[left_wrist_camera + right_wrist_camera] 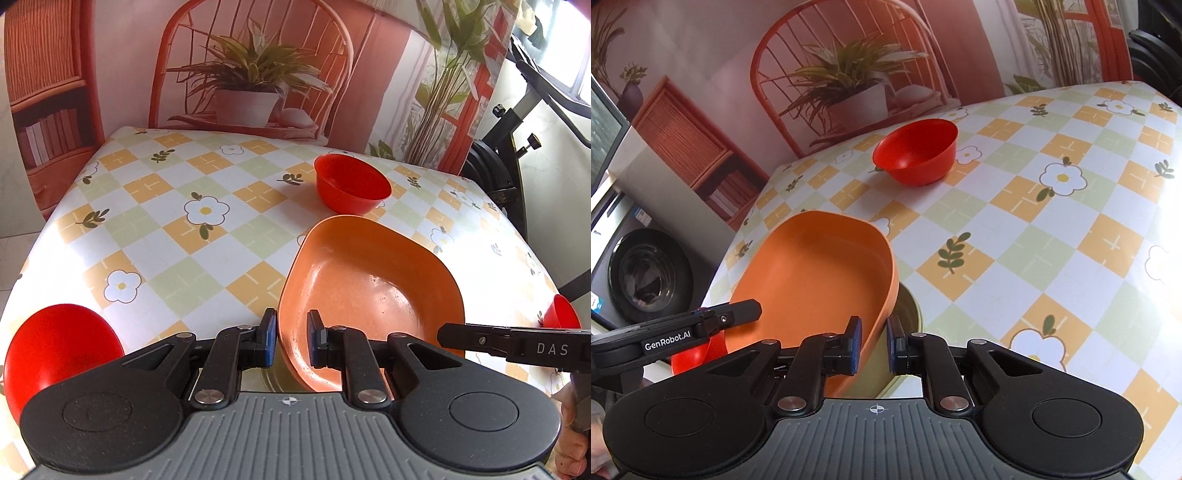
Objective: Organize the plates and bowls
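An orange deep plate (369, 280) sits tilted at the near side of the checked table (166, 229). My left gripper (291, 341) is shut on its near left rim, one blue pad on each side of the wall. My right gripper (874, 345) is shut on the right rim of the same orange plate (812, 273). An olive plate (910, 317) lies partly hidden under it. An upright red bowl (351, 188) stands farther back, also the red bowl (916, 151) in the right wrist view.
A red bowl (59, 350) lies at the table's near left edge; another red bowl (561, 314) is at the right edge behind the other gripper. A printed backdrop (251, 74) closes the far side. A washing machine (646, 280) stands left, an exercise bike (517, 155) right.
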Demonstrator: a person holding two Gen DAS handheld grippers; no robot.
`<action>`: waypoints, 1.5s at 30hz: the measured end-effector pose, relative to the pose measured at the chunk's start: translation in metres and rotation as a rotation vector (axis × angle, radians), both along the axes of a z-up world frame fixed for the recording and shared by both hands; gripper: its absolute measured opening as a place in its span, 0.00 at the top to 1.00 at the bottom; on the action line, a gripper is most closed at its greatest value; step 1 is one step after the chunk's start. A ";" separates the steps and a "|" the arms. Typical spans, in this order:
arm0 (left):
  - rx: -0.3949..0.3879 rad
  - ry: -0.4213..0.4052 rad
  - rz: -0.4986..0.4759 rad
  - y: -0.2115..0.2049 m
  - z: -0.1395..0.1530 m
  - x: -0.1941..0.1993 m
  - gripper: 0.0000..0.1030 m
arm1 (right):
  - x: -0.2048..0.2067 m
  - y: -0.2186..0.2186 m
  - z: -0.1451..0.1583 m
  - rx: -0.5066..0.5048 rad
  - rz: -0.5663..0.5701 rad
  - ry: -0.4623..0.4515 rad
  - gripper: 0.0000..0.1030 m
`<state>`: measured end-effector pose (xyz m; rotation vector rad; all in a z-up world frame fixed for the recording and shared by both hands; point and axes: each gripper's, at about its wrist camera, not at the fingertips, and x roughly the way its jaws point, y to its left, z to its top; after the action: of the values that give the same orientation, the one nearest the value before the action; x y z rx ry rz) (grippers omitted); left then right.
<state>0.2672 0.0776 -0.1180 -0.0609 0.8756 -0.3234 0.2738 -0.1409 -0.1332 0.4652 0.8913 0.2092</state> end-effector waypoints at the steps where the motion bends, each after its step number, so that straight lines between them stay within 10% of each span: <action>1: -0.001 0.001 -0.004 0.000 -0.001 -0.001 0.83 | -0.001 -0.001 -0.002 0.006 -0.001 0.010 0.87; 45: 0.083 0.003 0.017 -0.007 -0.024 0.005 0.82 | -0.006 0.007 -0.017 0.006 0.061 0.072 0.85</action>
<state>0.2723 0.0705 -0.1421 0.0081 0.8907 -0.2704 0.2678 -0.1337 -0.1502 0.4535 0.9761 0.2525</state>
